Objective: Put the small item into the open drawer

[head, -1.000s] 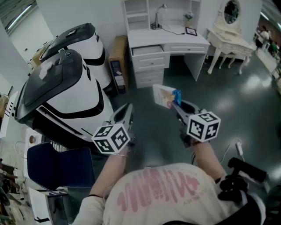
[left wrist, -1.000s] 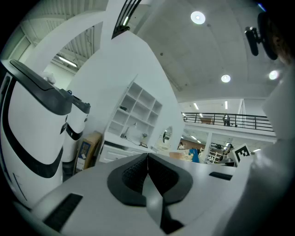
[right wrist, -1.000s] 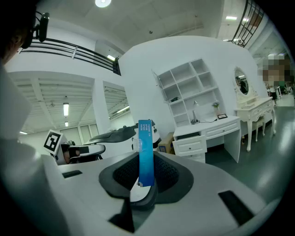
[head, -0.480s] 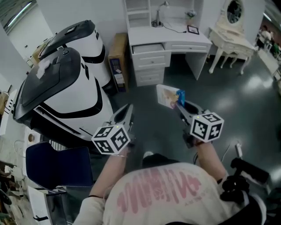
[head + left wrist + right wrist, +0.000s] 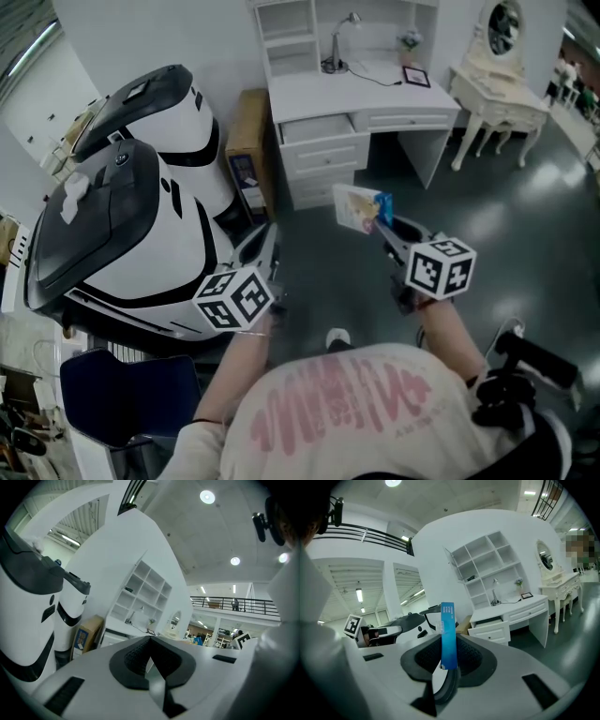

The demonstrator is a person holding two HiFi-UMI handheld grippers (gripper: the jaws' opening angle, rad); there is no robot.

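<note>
Two big white-and-black machine shells (image 5: 131,206) fill the left side of the head view. White desk (image 5: 361,94) with a shelf unit stands against the far wall; cardboard box (image 5: 248,141) leans just beside its left end.

Open drawer (image 5: 314,128): top one of the desk's left stack, pulled out. The drawers below it are flush.

Left gripper (image 5: 267,246): jaws together at the tips, nothing between them. It points toward the desk.

Right gripper (image 5: 382,225): clamped on the small item (image 5: 359,208), a thin flat packet with a blue edge. The packet is pinched near its lower end and juts out past the jaw tips.

Key relation:
- Drawer lies ahead of the right gripper, well apart from it, with bare dark floor between.
- In the head view it sits up and to the left of the packet.
- In the right gripper view the packet (image 5: 447,634) stands upright and edge-on, long axis vertical. The drawer (image 5: 487,620) shows just right of that edge, so the jaws aim a little left of the opening.

Judgement: neither hand is clearly nearer the drawer, but the right one carries the packet. Closing in calls for a forward carry with a slight swing right, then tipping the packet down to clear the drawer front.
</note>
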